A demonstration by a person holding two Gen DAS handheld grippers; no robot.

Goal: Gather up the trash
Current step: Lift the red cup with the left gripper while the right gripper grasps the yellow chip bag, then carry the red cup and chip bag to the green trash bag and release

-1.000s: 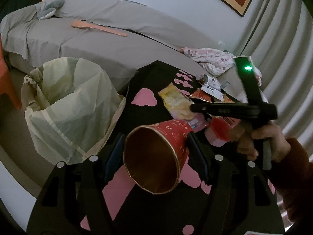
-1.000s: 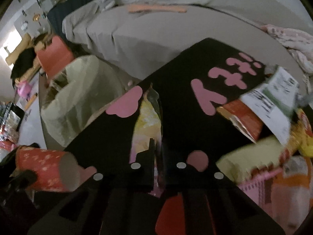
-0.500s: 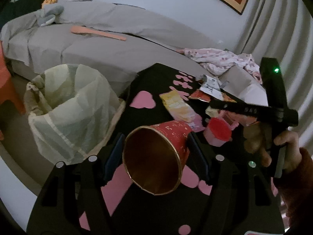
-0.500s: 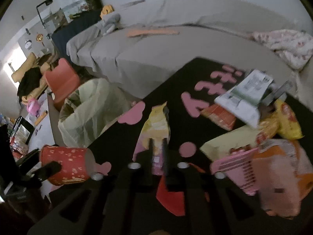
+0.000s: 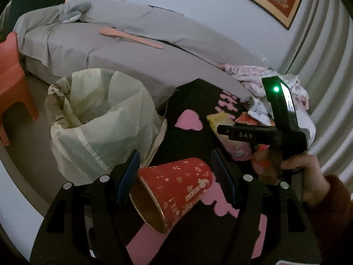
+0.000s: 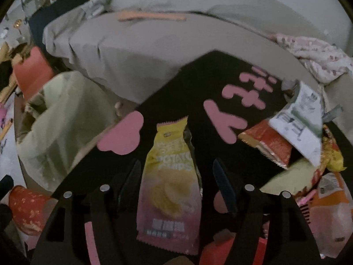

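Several wrappers (image 6: 267, 148) remained on the table (image 6: 198, 81). The left gripper (image 5: 176, 174) grasped a red cup (image 5: 174, 190) near the bin bag (image 5: 106, 123); the right gripper (image 6: 176, 181), jaws just opened, straddled a chip packet (image 6: 172, 181) unpinched.

Black grippers (image 5: 174, 176), silver screws, dark-red sleeve (image 5: 337, 201)

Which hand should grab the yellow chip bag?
Probably the right. The right gripper has just been opening and already straddles the chip bag, untouched. The left gripper holds a red cup.
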